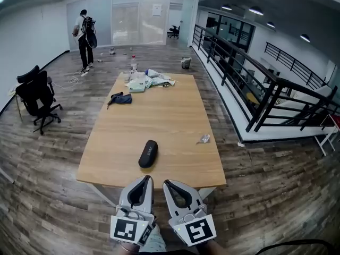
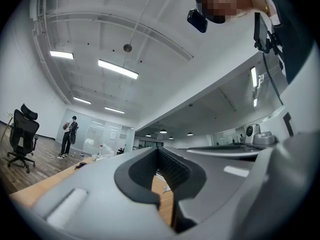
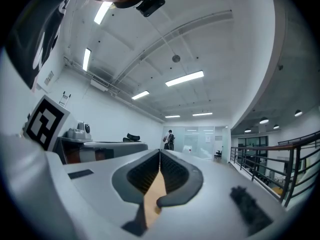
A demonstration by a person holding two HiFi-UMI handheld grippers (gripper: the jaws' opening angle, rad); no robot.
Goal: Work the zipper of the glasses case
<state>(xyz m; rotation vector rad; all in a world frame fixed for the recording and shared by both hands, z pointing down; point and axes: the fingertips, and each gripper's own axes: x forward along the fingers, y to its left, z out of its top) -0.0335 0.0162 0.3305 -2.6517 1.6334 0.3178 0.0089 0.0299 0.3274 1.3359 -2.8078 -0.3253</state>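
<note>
1. the left gripper [image 1: 146, 178] and the right gripper [image 1: 167, 183] hang side by side just off the near edge of the table [image 1: 175, 116]. both are clenched, jaws tip to tip, with nothing caught between them.
2. each gripper's own view shows the same: the ribbed pads meet at the tips, and only a sliver of wooden table top shows through the hollow behind them.
3. the glasses case [image 1: 148, 153], black and oblong, lies flat on the table close to the near edge. it is just ahead of the left gripper and apart from both grippers. from here i cannot tell how its zipper stands.
4. a small crumpled wrapper [image 1: 203, 138] lies to the right of the case. a dark blue cloth [image 1: 121, 98] lies farther up on the left, and a heap of papers [image 1: 147, 80] sits at the far end.
5. a black office chair [image 1: 37, 97] stands on the floor to the left. a person [image 1: 85, 33] with a backpack stands well off by the glass wall, and a black railing [image 1: 249, 73] runs along the right.
</note>
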